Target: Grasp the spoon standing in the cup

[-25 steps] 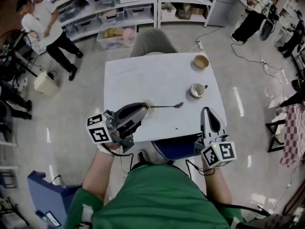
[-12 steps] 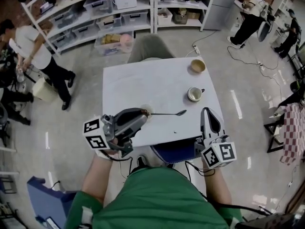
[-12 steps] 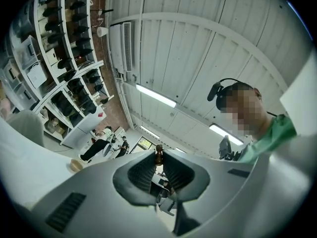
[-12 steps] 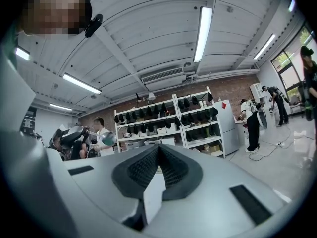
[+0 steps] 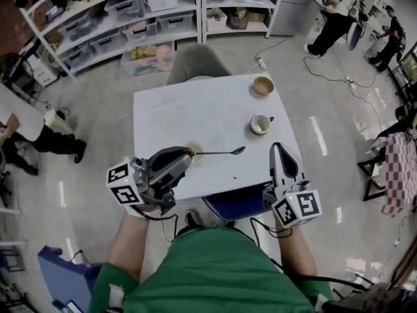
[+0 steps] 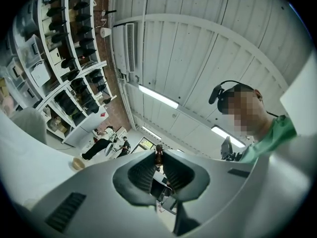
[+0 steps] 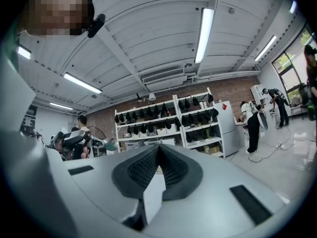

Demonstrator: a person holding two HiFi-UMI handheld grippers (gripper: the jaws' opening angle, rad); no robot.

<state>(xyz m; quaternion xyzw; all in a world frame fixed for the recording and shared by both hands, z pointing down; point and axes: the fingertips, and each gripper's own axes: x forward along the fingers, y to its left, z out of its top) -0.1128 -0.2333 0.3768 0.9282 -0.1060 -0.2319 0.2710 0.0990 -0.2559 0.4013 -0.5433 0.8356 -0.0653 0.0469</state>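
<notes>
My left gripper [image 5: 187,152] is shut on the brown handle end of a metal spoon [image 5: 221,152]. The spoon lies level over the white table [image 5: 195,109], its bowl pointing right. In the left gripper view the handle tip [image 6: 158,155] shows pinched between the ribbed pads. The white cup [image 5: 260,124] stands at the table's right side, apart from the spoon, with nothing standing in it. My right gripper [image 5: 277,150] hovers at the table's front right corner below the cup. Its jaws [image 7: 158,150] are shut and hold nothing.
A tan bowl [image 5: 263,85] sits at the table's far right corner. A grey chair [image 5: 195,64] stands behind the table and a blue seat [image 5: 234,207] sits under its near edge. Shelves with bins [image 5: 130,12] line the back wall. Cables [image 5: 339,77] and people are on the floor around.
The head view has shifted a little. The left gripper still holds the spoon in much the same place beside the cup. The person at the left has walked toward the left edge.
</notes>
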